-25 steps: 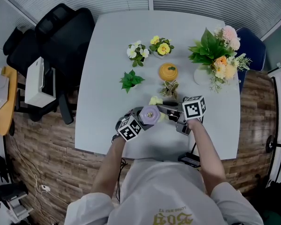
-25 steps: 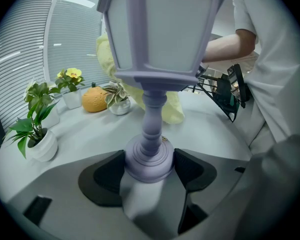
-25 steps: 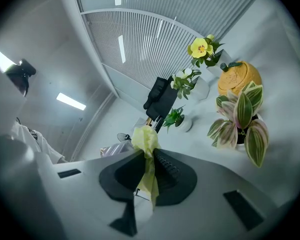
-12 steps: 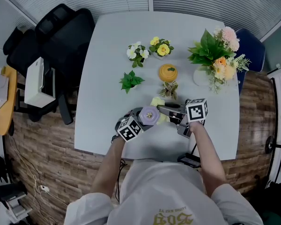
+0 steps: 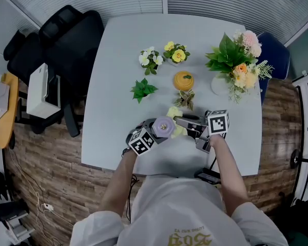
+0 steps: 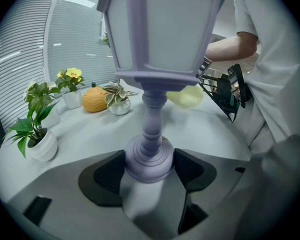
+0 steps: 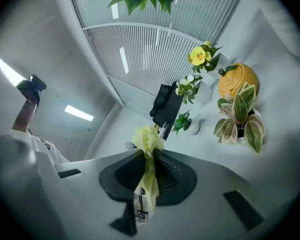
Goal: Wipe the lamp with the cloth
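The left gripper (image 6: pixel 149 165) clamped the lamp (image 6: pixel 157 34) by its base, steadying it at the surface's (image 5: pixel 123 60) near edge, while the right gripper (image 7: pixel 149 171) pinched the cloth (image 7: pixel 148 136) for wiping.

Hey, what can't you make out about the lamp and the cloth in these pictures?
- Lamp top: left gripper view, cut off by the upper edge.
- Whether the cloth touches the lamp: head view, too small and partly behind the lamp's shade; the right gripper view shows no lamp.
- Cloth's full extent: right gripper view, pinched between the right claw's pads.
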`<state>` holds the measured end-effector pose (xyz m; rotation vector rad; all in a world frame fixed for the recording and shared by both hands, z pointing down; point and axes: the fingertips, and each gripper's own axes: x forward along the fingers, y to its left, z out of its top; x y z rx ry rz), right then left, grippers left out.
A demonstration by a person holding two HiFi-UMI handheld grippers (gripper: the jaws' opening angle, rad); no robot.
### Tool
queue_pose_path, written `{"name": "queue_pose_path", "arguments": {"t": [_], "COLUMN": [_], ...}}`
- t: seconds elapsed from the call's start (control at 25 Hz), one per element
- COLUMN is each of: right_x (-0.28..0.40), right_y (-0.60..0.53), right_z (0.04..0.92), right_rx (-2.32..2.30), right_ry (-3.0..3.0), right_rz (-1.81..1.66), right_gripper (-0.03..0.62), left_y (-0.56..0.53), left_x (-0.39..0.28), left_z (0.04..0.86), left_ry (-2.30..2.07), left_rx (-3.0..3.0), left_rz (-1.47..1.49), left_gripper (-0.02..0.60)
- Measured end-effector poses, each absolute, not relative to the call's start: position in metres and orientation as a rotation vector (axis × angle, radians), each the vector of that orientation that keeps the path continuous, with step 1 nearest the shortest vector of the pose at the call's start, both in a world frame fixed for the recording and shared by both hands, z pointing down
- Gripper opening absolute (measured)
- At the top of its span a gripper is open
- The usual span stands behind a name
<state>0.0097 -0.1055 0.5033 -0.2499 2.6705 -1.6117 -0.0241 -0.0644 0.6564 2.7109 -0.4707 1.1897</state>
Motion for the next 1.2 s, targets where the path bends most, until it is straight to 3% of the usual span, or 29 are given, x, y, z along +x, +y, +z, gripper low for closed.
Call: {"name": "queue_pose_path", "arguments": {"t": [1.2], "right_x": [0.008], "right_y": [-0.097], "right_z": [0.523], "right_rx": [-0.289], "right_ry": [2.677], "right_rz": [-1.698], "right_gripper": [0.052], "left_y": [-0.065], "left_x": [-0.024], "left_z": [0.657], "left_ry": [-0.472], "left_rx": [2.711], "left_rz": [1.192], "left_gripper": [0.308]}}
